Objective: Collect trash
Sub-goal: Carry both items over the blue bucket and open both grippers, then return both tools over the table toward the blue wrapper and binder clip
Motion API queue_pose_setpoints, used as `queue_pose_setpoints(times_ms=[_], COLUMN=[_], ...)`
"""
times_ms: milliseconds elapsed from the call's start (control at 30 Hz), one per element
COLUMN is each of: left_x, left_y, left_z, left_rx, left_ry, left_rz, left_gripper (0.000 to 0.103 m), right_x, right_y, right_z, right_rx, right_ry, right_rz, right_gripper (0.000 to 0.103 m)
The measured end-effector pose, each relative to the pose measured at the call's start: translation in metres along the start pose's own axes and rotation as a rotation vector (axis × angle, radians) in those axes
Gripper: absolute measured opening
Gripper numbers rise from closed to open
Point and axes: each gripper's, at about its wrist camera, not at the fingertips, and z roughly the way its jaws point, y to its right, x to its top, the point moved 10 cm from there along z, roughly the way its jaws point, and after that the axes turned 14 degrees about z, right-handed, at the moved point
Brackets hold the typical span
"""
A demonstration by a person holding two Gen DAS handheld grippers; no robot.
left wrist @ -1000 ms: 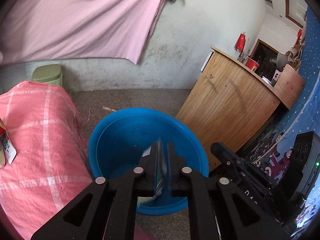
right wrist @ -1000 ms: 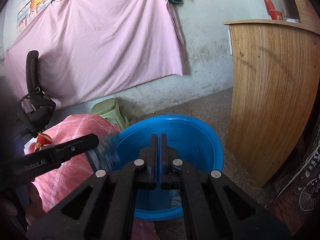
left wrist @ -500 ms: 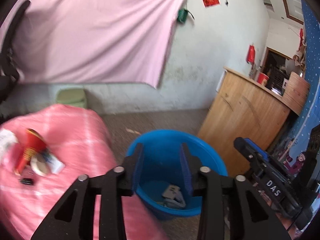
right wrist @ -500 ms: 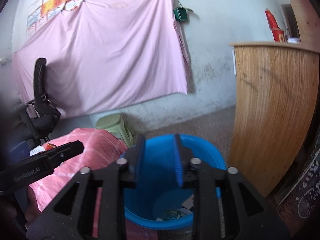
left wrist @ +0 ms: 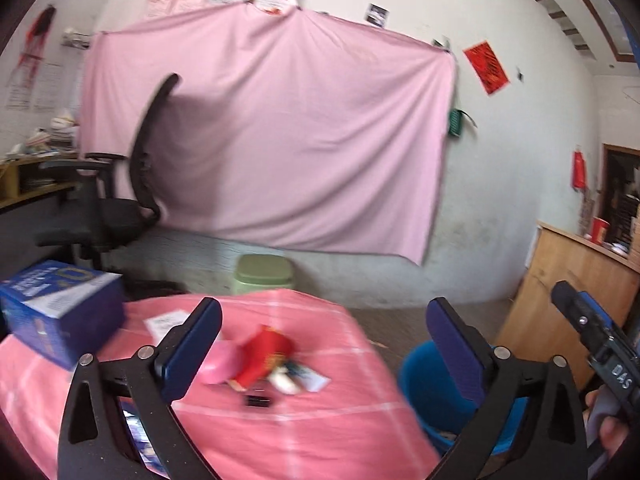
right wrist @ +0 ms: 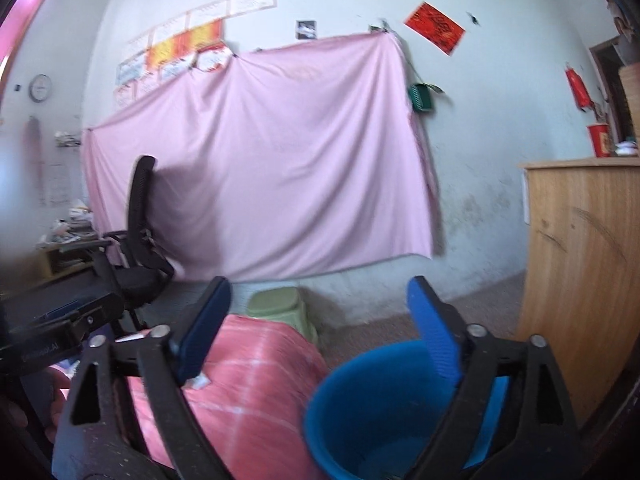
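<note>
Both hand-held grippers, left (left wrist: 324,344) and right (right wrist: 318,320), are held wide open and empty. Trash (left wrist: 264,364) is seen clustered on the pink-covered surface (left wrist: 320,432), beside the blue bucket (right wrist: 360,412). A fresh pick is judged next

My left gripper (left wrist: 324,348) hangs wide open over the pink-clothed table (left wrist: 320,432), with bare cloth near me. A small cluster blocks the middle: a red packet (left wrist: 264,354), a pink lump (left wrist: 218,364) and a black clip (left wrist: 258,400). A blue box (left wrist: 60,312) walls the far left. The blue bucket (right wrist: 384,408) stands open at the table's right, hemmed by the wooden counter (right wrist: 584,280).
</note>
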Motion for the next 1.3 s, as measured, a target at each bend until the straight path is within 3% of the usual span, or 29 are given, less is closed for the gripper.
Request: queue_pose_setpoints(times_ms=[467, 800, 1067, 1233, 1300], left_x=[-0.037, -0.084, -0.126, -0.144, -0.149], left_y=[-0.101, -0.151, -0.167, -0.159, -0.155], left_z=[-0.069, -0.076, -0.052, -0.036, -0.032], left_rx=[0.196, 0.264, 0.223, 0.136, 0.107], left_ry=[-0.004, -0.132, -0.279, -0.36, -0.375], left_rz=[-0.029, -0.052, -0.087, -0.111, -0.127], left_gripper=[0.101, 0.101, 0.101, 0.1, 0.087], right_x=[-0.04, -0.092, -0.134, -0.149, -0.155], right_y=[-0.106, -0.141, -0.146, -0.138, -0.135], right_z=[0.0, 0.022, 0.047, 0.06, 0.066], right_rx=[0.197, 0.233, 0.161, 0.124, 0.119], right_ry=[-0.032, -0.186, -0.324, -0.403, -0.446], right_rz=[-0.077, -0.134, -0.22, -0.22, -0.209], right_gripper=[0.103, 0.103, 0.103, 0.103, 0.101])
